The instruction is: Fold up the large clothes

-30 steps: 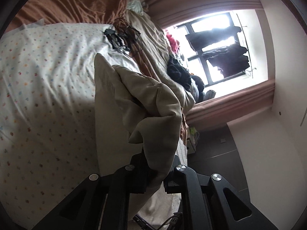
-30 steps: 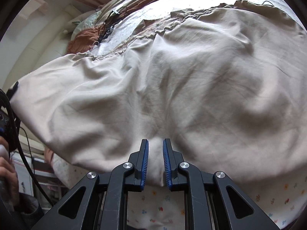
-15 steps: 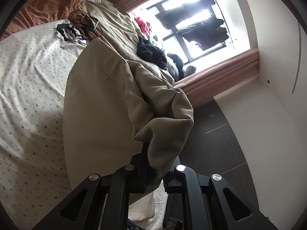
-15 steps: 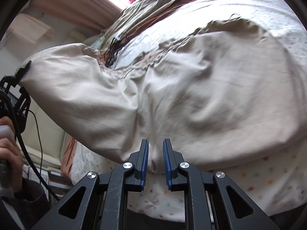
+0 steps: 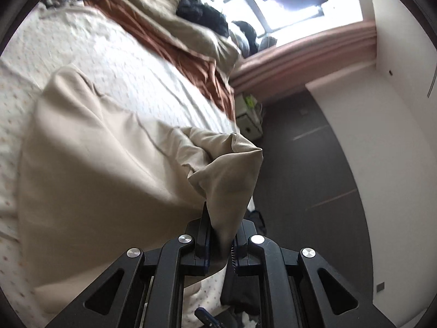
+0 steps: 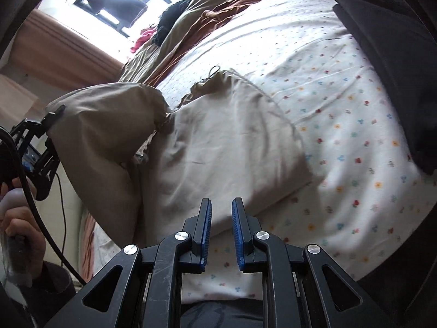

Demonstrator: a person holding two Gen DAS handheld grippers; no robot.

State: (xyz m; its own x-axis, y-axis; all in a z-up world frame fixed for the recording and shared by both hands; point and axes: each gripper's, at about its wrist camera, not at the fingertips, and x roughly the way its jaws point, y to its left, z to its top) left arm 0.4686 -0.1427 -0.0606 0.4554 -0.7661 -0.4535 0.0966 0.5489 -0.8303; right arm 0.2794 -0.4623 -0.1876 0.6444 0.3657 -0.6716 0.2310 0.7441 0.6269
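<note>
Beige garment [image 6: 229,147] lies half-folded on the floral bedsheet [image 6: 341,125]; earlier it was spread wider. Left tool [image 5: 220,243] is clamped on a raised garment corner. Right tool [image 6: 221,235]: fingers narrowly apart, nothing visibly gripped.

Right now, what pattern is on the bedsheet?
White bedsheet with small multicoloured flower prints; clearest in the right wrist view.

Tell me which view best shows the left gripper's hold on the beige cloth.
The left wrist view: the left gripper has the beige cloth pinched between its fingers, close up. The right wrist view shows that gripper only from the side at the frame edge, with cloth hanging from it.
</note>
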